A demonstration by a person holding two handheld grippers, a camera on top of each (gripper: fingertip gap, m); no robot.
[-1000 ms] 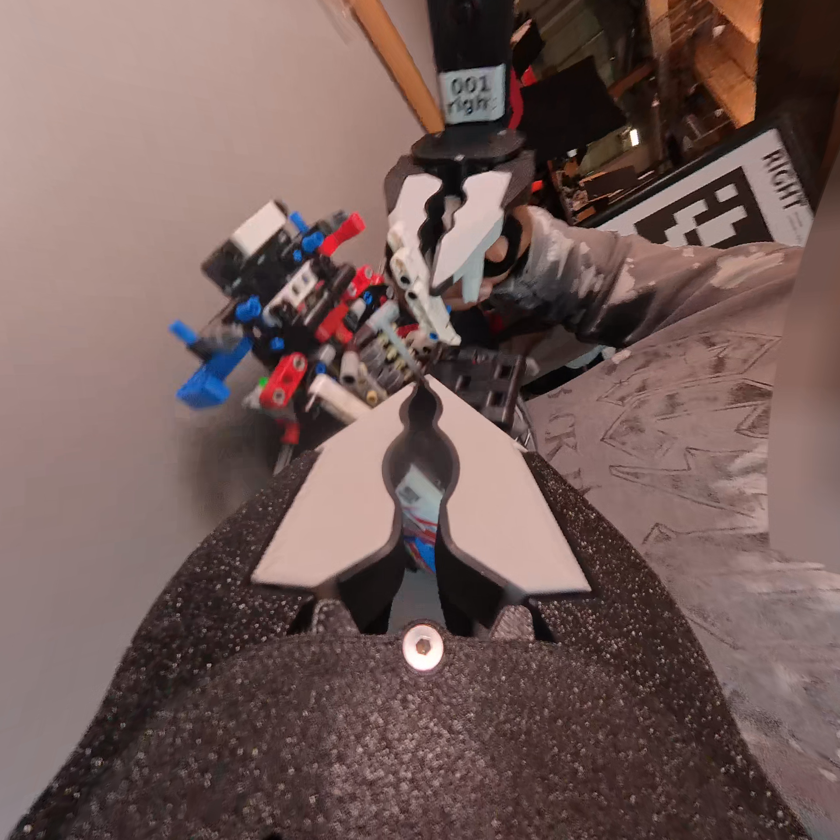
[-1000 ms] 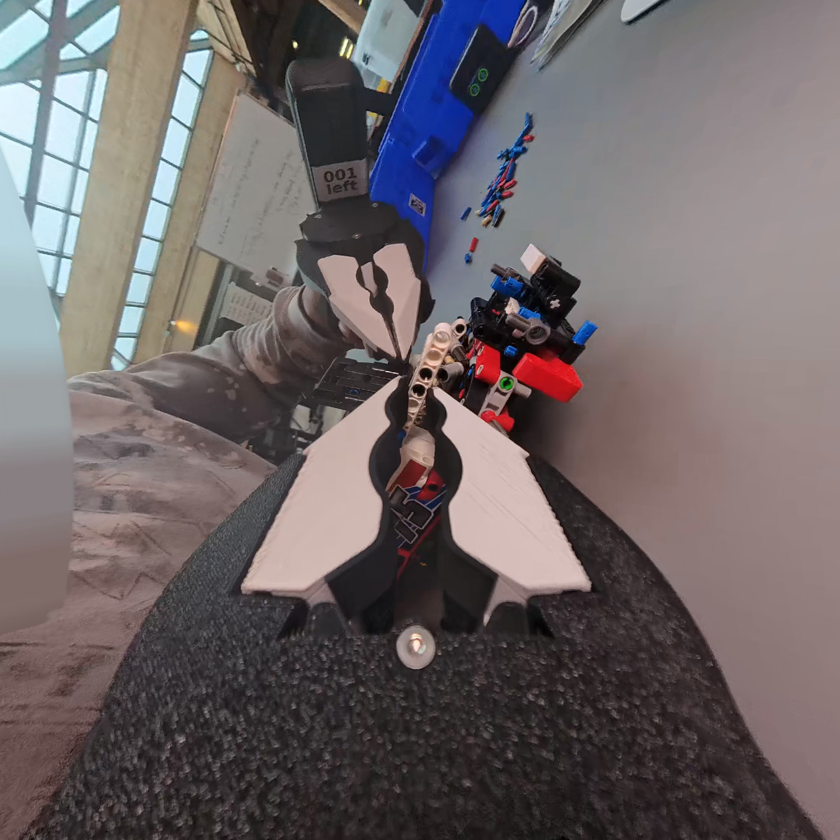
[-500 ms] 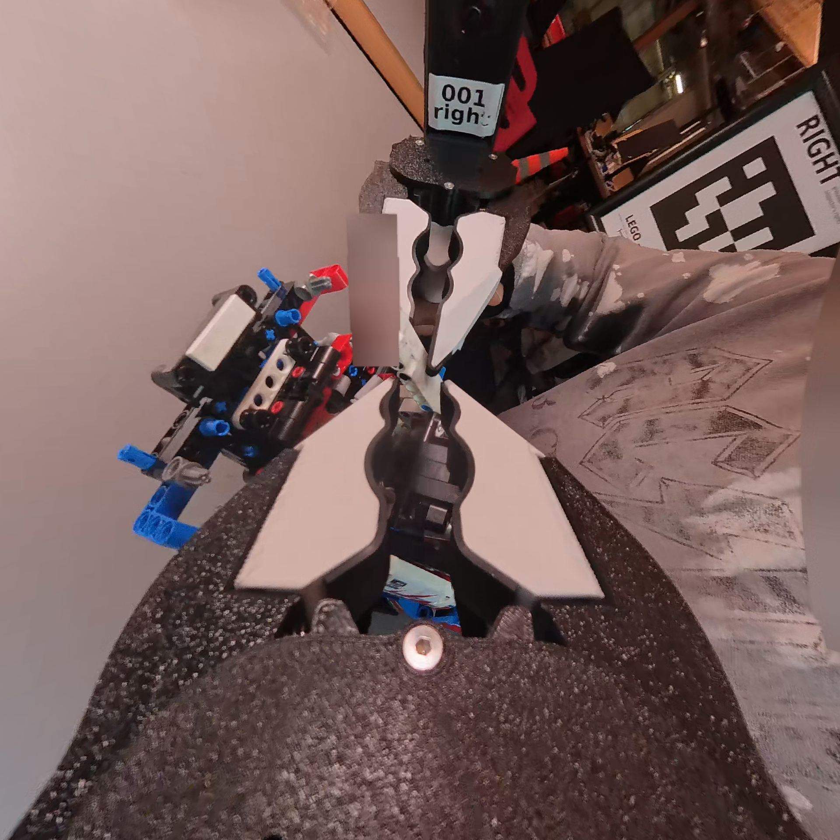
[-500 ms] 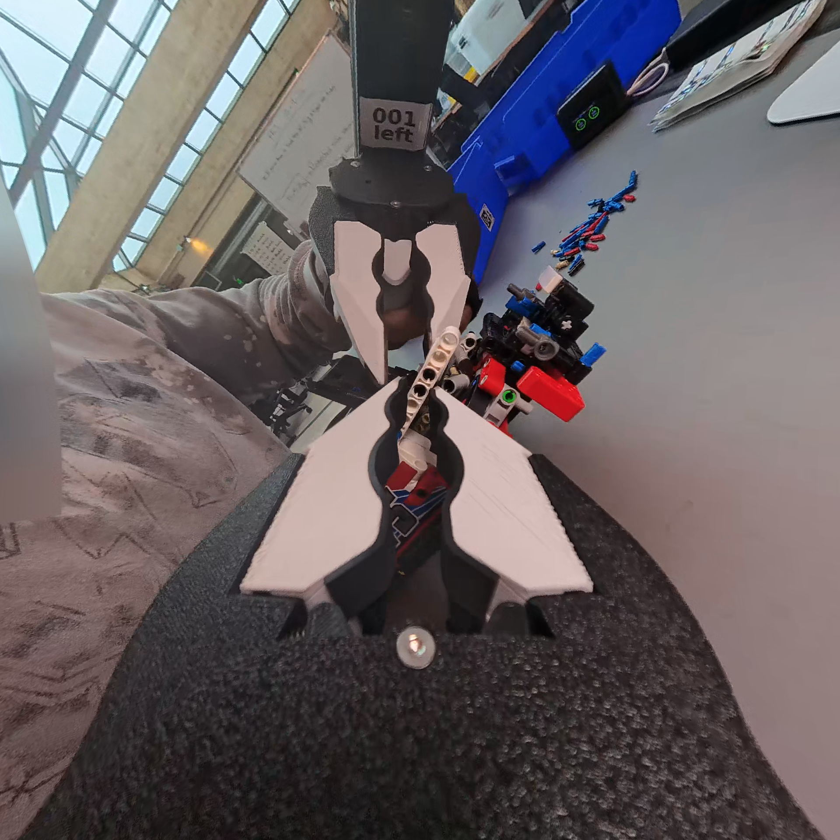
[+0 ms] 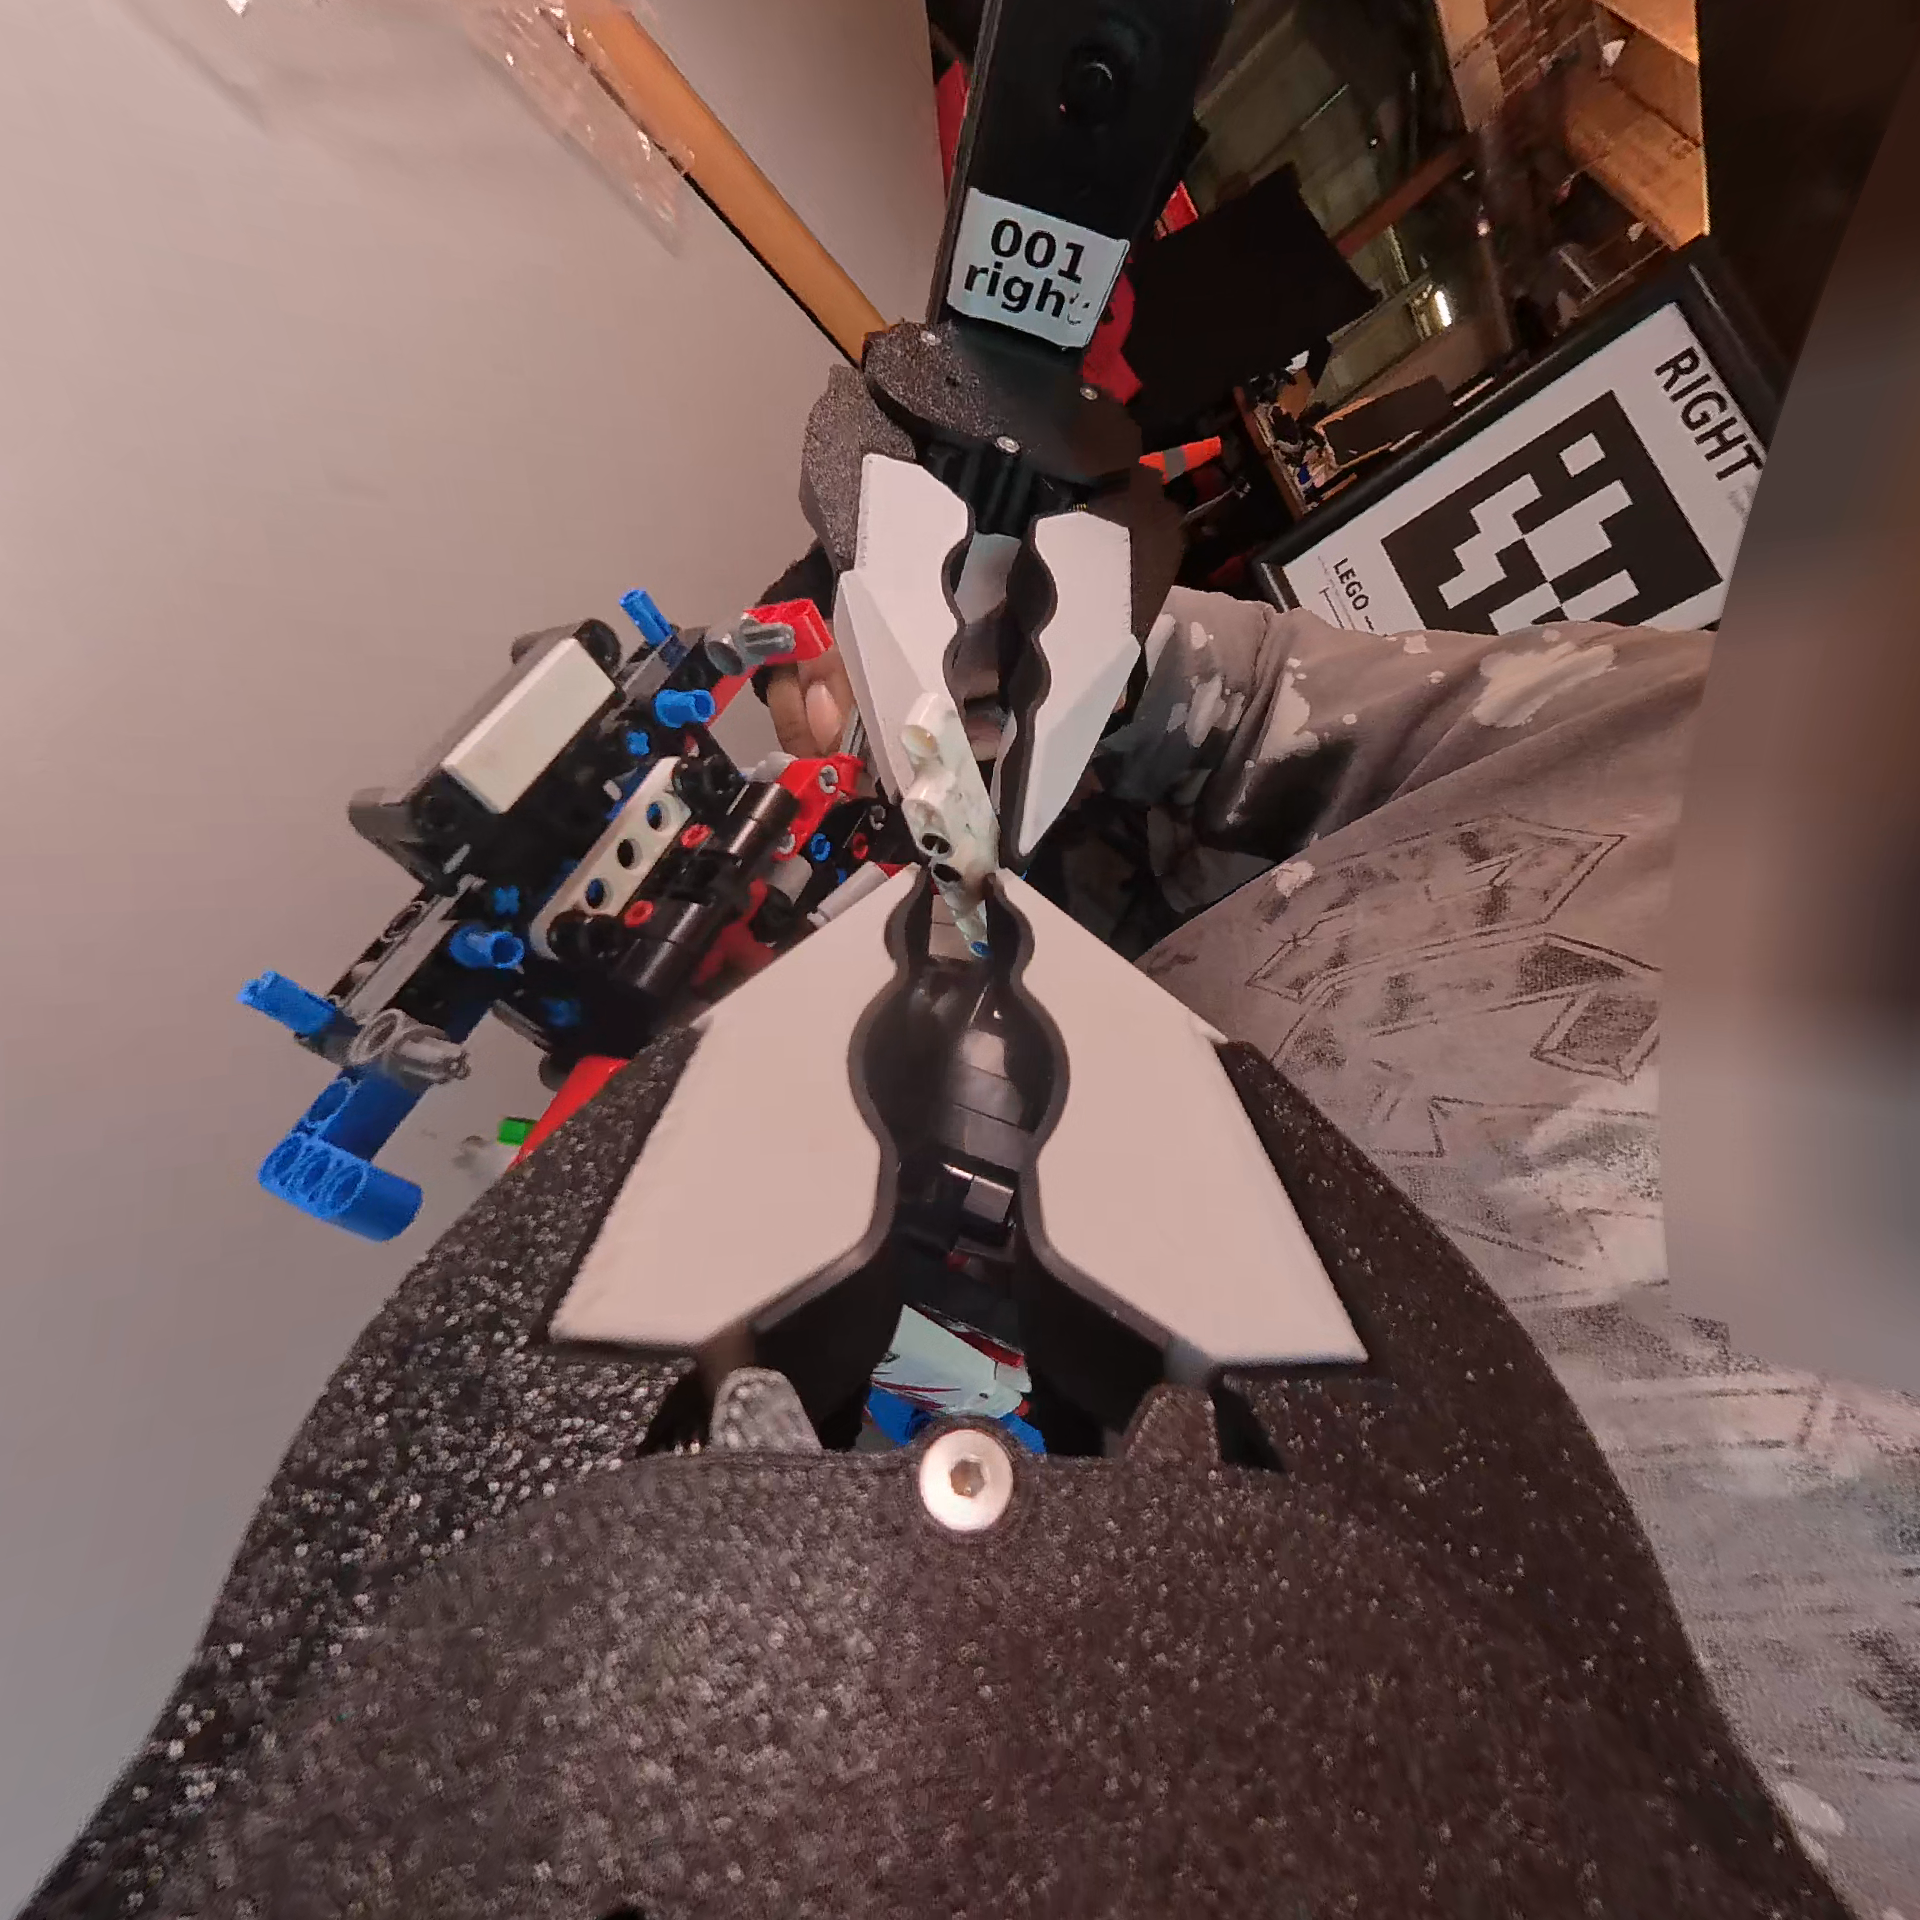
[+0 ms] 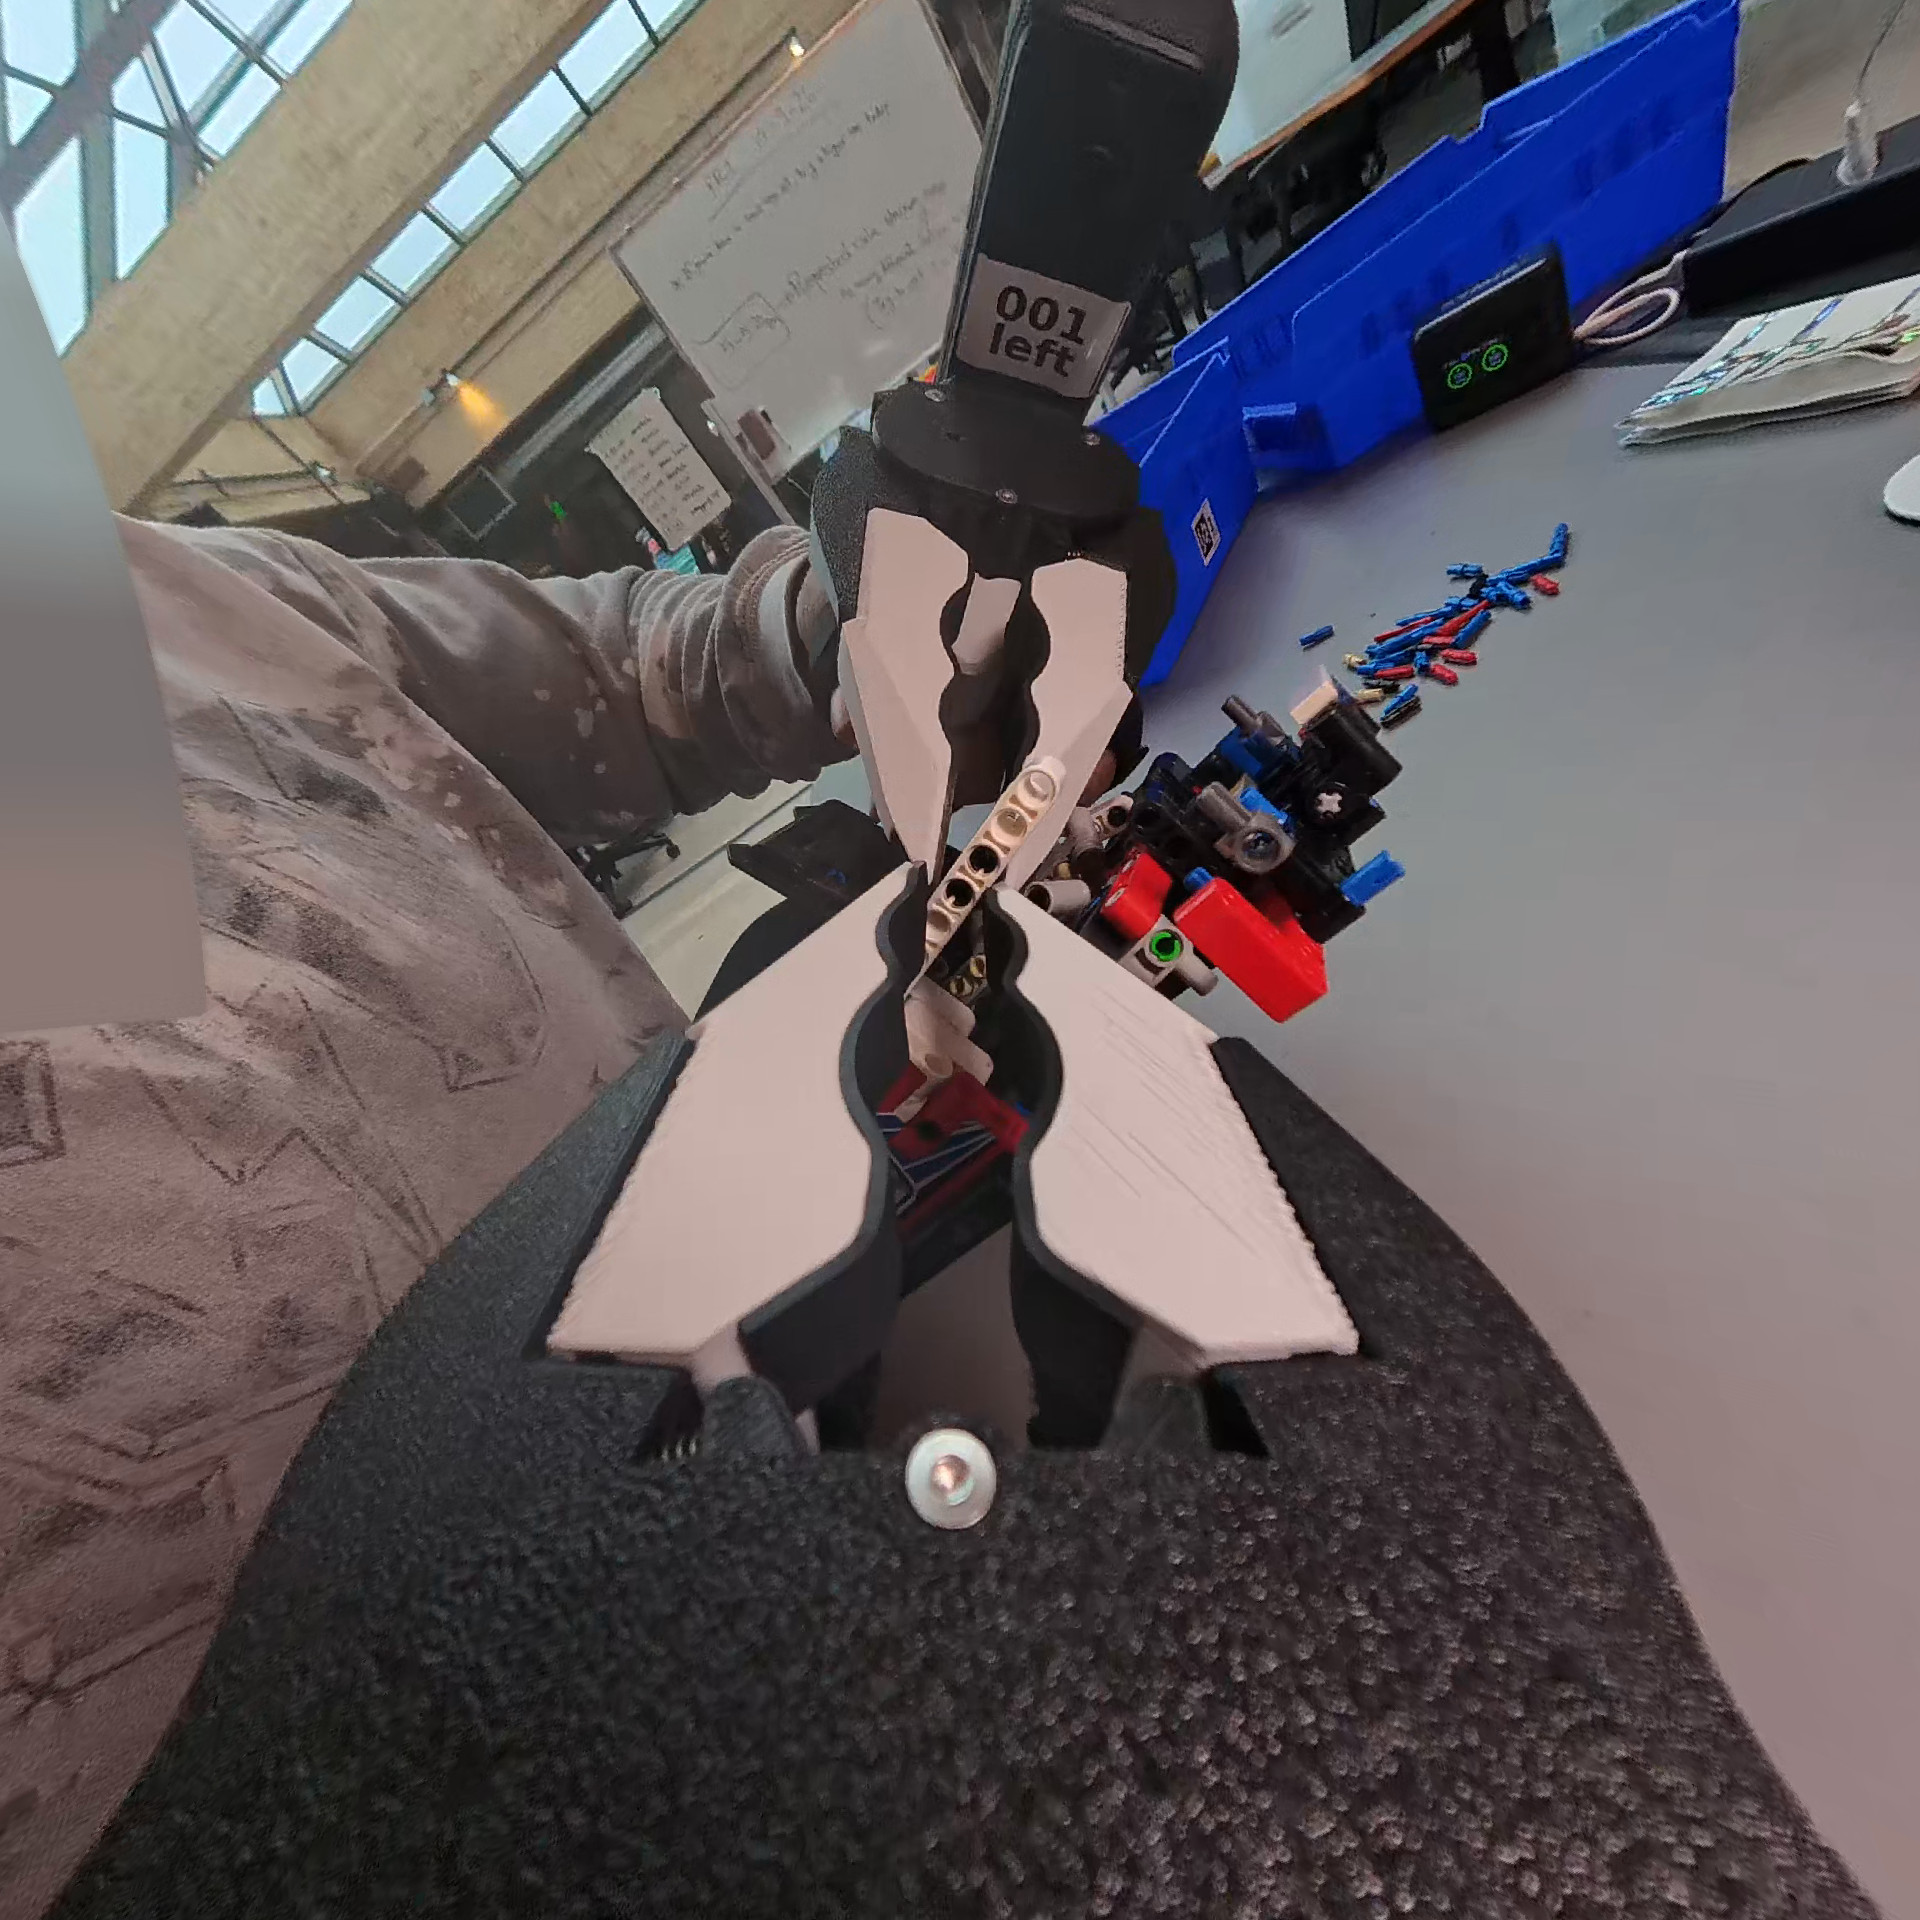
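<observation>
- Centrally, the left gripper (image 5: 954,894) has its two white fingers closed together at the tips, pinching the lower end of a white perforated beam (image 5: 943,800).
- Opposite, the right gripper (image 6: 954,902) meets it tip to tip; its fingers are likewise clenched on the white perforated beam (image 6: 992,842), which slants up and to the right between them.
- Seen from the left wrist view, the right gripper (image 5: 992,831) hangs from above with the beam caught between its tips; from the right wrist view, the left gripper (image 6: 940,831) appears the same way.
- Just beside the grippers, a brick-built model (image 6: 1262,831) in black, red, blue and grey rests on the grey table (image 6: 1610,935); the beam appears to join it, though the joint is hidden.
- Farther back on the table lies a scatter of small blue and red pins (image 6: 1444,634), well apart from the model.
- Behind these stand blue bins (image 6: 1403,301), with a small dark device (image 6: 1491,348) before them.
- A person's grey mottled sleeve (image 6: 582,665) reaches to the left gripper.
</observation>
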